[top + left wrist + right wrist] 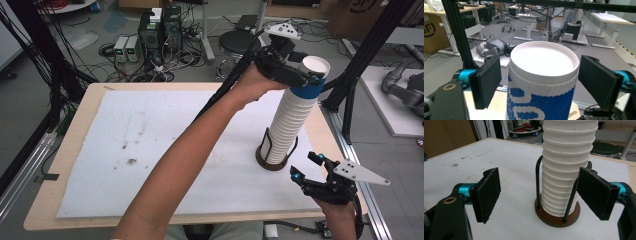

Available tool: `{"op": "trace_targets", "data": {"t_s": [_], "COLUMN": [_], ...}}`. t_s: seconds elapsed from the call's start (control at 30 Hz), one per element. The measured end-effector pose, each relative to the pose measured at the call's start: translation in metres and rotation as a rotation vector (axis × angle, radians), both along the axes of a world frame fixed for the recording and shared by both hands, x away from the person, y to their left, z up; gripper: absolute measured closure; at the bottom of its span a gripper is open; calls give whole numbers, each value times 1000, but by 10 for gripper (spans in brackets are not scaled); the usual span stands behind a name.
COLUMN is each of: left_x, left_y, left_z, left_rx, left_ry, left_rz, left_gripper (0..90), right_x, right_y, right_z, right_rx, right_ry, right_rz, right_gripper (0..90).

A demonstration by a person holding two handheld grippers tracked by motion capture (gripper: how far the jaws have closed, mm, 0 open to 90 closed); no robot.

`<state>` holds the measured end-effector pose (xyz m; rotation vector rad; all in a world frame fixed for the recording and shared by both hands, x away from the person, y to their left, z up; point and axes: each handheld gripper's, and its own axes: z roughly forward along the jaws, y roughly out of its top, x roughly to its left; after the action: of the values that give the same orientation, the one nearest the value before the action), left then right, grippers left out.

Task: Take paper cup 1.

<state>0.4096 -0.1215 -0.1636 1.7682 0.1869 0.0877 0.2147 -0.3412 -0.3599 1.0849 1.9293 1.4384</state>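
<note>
So the top cup [541,82] sits between the left tongs [540,82], pads flanking its rim, gaps both sides, no grip yet. Stack [292,120] axis leans right in its holder [274,161] on the table [70,150]. Right tongs [539,195] open, low near the base.

Cup stack [292,122] in holder [274,161] on your mat's [150,150] right side; your right gripper [306,167] just beside holder.
</note>
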Motion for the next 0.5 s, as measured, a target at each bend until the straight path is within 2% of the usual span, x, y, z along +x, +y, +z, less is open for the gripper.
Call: {"op": "trace_targets", "data": {"t_s": [0.1, 0.3, 0.5], "left_x": [1, -1, -2], "left_y": [-1, -1, -1], "left_z": [0, 2, 5], "left_rx": [-23, -22, -18], "left_ry": [1, -15, -13], "left_rz": [-13, -3, 2], "left_gripper": [289, 305, 310], "right_x": [0, 0, 1], "right_y": [0, 0, 1], "right_z": [0, 0, -1], "right_rx": [-2, 1, -2], "right_ry": [-1, -1, -2], "right_rz": [1, 0, 4], "right_gripper": [201, 201, 201]}}
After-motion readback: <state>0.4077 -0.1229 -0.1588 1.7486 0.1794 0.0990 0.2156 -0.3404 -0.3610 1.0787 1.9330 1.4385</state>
